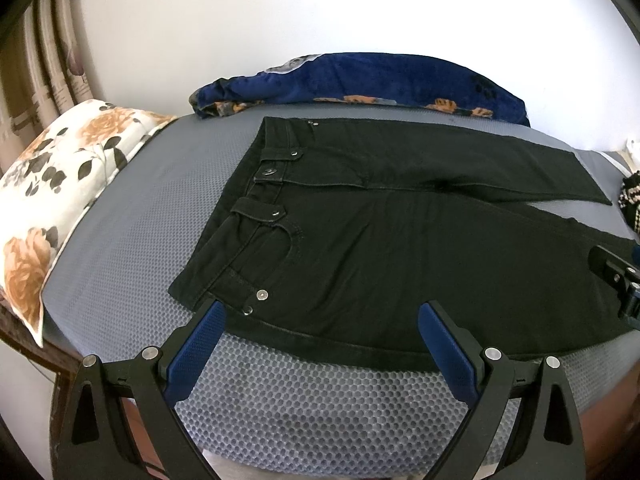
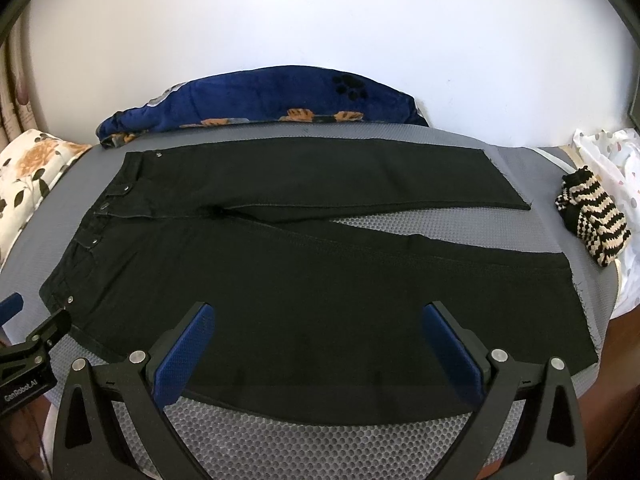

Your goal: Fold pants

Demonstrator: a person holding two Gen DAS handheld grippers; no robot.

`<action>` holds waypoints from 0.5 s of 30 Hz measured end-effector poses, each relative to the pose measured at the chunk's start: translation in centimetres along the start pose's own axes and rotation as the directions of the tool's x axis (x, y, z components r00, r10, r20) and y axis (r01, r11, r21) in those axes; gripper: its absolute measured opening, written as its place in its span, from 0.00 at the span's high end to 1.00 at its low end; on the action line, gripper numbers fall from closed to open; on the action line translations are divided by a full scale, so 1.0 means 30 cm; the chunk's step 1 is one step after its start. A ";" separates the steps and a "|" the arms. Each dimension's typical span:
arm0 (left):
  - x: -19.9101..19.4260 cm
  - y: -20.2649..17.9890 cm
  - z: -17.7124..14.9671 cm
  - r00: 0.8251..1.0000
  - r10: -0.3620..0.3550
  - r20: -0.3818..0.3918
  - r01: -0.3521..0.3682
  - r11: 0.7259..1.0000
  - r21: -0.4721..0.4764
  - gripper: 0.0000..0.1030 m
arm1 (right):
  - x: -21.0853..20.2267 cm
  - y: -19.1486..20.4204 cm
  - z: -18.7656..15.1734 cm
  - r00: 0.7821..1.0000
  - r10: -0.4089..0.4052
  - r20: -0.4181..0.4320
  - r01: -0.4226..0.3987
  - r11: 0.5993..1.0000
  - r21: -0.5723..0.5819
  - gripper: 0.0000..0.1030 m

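We have the black pants [image 2: 304, 280] spread flat, front side up, on the grey honeycomb mat [image 1: 304, 412] that covers the bed, waistband toward our left and both legs running off to our right, parted in a narrow V so that each lies single-layered and free of wrinkles. That layout, we judge, is there to let us bring one leg over the other cleanly. Our left gripper [image 1: 322, 324] hovers at the near edge by the waist corner and its rivets, jaws spread wide and holding nothing; our right gripper [image 2: 318, 326] sits over the near leg further along, toward the hem, likewise released and empty. Stationing them apart along the same side seam suggests we mean to lift that edge at two points so the cloth travels level. Nothing is folded yet. The floral pillow [image 1: 52, 208], the blue blanket [image 2: 272, 100] against the wall and the striped knit piece [image 2: 592, 216] lie clear of the pants, leaving room to work.
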State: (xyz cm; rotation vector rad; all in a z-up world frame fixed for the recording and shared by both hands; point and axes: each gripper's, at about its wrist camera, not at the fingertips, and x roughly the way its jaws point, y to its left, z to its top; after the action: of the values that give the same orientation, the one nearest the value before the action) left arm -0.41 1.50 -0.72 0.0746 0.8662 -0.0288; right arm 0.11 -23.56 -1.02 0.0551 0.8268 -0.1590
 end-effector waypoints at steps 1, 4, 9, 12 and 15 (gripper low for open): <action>0.001 -0.002 -0.001 1.000 0.001 0.001 -0.001 1.000 -0.001 0.06 | 0.001 0.000 -0.001 1.000 0.000 -0.001 0.000 1.000 0.001 0.00; 0.006 0.002 0.002 1.000 0.001 0.000 -0.001 1.000 -0.001 0.06 | 0.002 0.000 -0.003 1.000 -0.002 -0.003 0.002 1.000 0.002 0.00; 0.014 0.010 0.000 1.000 -0.003 -0.003 0.003 1.000 0.008 0.06 | 0.002 0.000 -0.006 1.000 -0.011 -0.002 0.011 1.000 0.010 0.00; 0.023 0.019 0.007 1.000 -0.006 -0.006 0.006 1.000 0.016 0.06 | 0.010 -0.012 -0.003 0.999 -0.032 -0.008 0.032 0.999 0.030 0.00; 0.035 0.026 0.020 1.000 -0.007 -0.006 0.007 1.000 0.022 0.06 | 0.015 -0.027 0.004 0.999 -0.052 -0.005 0.052 0.997 0.049 0.00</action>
State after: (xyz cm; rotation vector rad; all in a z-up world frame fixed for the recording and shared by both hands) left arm 0.77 2.24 -1.07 0.0927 0.8722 -0.0445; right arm 0.35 -24.43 -1.26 0.0799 0.8282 -0.2284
